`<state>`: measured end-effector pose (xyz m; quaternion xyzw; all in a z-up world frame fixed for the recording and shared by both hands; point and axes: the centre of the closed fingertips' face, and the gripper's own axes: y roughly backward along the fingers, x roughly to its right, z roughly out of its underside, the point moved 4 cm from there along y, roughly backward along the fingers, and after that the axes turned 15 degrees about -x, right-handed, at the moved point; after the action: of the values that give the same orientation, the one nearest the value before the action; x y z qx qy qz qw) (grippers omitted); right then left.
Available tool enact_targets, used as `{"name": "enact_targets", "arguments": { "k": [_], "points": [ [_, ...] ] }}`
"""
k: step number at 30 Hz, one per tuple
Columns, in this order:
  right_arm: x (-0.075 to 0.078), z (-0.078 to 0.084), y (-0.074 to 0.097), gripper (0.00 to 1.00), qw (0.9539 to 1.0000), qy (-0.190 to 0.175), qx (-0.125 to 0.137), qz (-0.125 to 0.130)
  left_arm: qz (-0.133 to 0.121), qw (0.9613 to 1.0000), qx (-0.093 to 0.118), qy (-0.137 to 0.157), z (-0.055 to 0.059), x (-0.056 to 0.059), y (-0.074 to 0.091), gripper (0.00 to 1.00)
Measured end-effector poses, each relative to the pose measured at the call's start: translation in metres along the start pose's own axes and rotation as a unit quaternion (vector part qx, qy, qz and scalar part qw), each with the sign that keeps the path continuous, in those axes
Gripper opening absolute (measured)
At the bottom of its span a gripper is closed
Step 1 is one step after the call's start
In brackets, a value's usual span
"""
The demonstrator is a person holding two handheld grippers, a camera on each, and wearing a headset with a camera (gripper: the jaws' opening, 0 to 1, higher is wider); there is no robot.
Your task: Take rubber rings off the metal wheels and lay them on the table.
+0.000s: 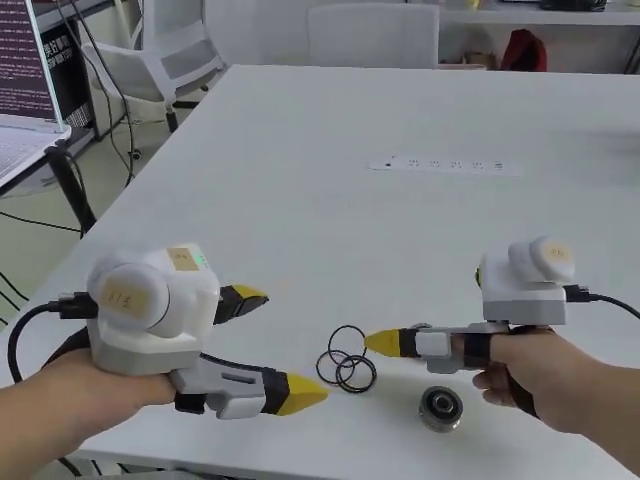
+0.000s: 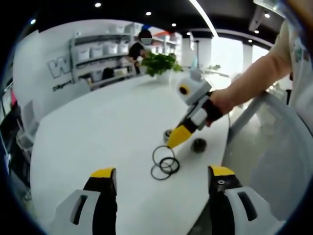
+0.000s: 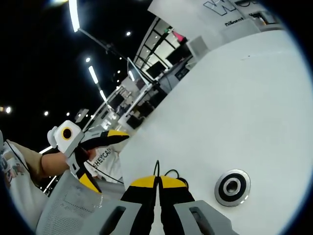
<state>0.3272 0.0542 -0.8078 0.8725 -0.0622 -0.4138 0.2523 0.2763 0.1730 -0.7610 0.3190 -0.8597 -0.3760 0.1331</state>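
Near the white table's [image 1: 330, 200] front edge lie two thin black rubber rings [image 1: 352, 373], overlapping. A third ring [image 1: 347, 334] reaches to the tip of my right gripper [image 1: 381, 343]. That gripper is shut, and in its own view a thin black line sticks out between the closed tips [image 3: 156, 182], the ring seen edge-on. A metal wheel [image 1: 441, 408] lies flat just right of the rings, below the right gripper; the wheel [image 3: 232, 186] shows a dark band round its hub. My left gripper [image 1: 275, 345] hovers left of the rings [image 2: 164, 164], open and holding nothing.
A white power strip [image 1: 445, 165] lies further back on the table. White chairs [image 1: 372, 35] stand at the far side, and a laptop [image 1: 25, 70] sits on a stand to the left. The table's front edge runs just under both hands.
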Motion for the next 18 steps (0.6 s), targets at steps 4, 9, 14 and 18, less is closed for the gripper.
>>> {"name": "enact_targets", "arguments": {
  "k": [4, 9, 14, 18],
  "points": [
    [0.0, 0.001, -0.004, 0.0, 1.0, -0.001, -0.003, -0.002, -0.002, 1.0, 0.0, 0.002, 0.002, -0.001, 0.001, 0.77],
    [0.001, 0.0, -0.008, 0.0, 1.0, -0.001, -0.007, -0.002, -0.005, 1.0, 0.0, 0.005, 0.004, -0.002, 0.004, 0.77],
    [0.002, 0.001, -0.013, 0.0, 0.9999, -0.004, -0.013, -0.002, -0.009, 0.9999, -0.002, 0.006, 0.007, -0.004, 0.007, 0.77],
    [0.001, 0.001, -0.017, 0.0, 0.9999, -0.004, -0.016, -0.002, -0.01, 0.9999, -0.001, 0.006, 0.008, -0.003, 0.01, 0.78]
  ]
}}
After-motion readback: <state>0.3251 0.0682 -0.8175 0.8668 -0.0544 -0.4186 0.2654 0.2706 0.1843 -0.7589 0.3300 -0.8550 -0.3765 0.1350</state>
